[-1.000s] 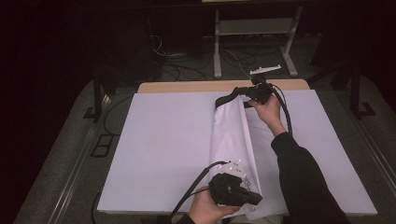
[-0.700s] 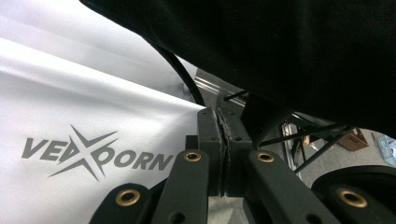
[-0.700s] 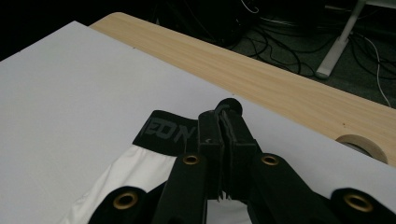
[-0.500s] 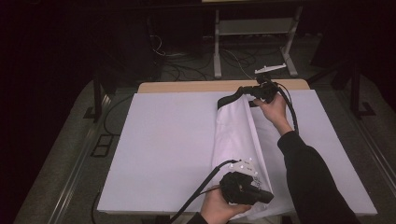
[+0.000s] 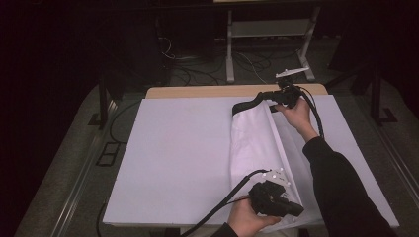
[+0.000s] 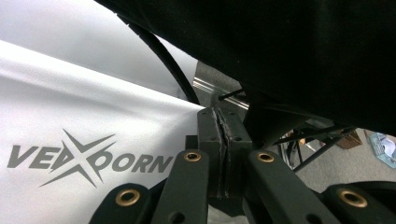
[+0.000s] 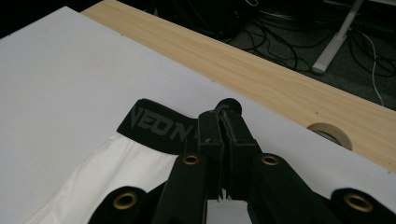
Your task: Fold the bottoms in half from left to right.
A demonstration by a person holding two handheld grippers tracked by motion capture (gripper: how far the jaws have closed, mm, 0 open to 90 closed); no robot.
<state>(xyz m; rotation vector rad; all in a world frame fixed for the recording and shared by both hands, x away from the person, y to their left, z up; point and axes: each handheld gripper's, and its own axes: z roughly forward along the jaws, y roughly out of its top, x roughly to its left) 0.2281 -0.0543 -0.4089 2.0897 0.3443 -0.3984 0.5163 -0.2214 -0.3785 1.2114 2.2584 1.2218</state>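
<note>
The white garment [image 5: 254, 143] is lying lengthwise on the right half of the white table cover [image 5: 183, 148]. The right gripper [image 5: 282, 95] is clamping its black waistband [image 7: 156, 125] at the far end. The left gripper [image 5: 291, 210] is pinching the near hem, jaws fully closed on the fabric.

In the high view the white garment [image 5: 257, 148] runs off the bottom edge beneath the left gripper [image 5: 289, 210], whose jaw tips are too small to make out. In the left gripper view a dark sleeve [image 6: 299, 51] hides the table beyond.
</note>
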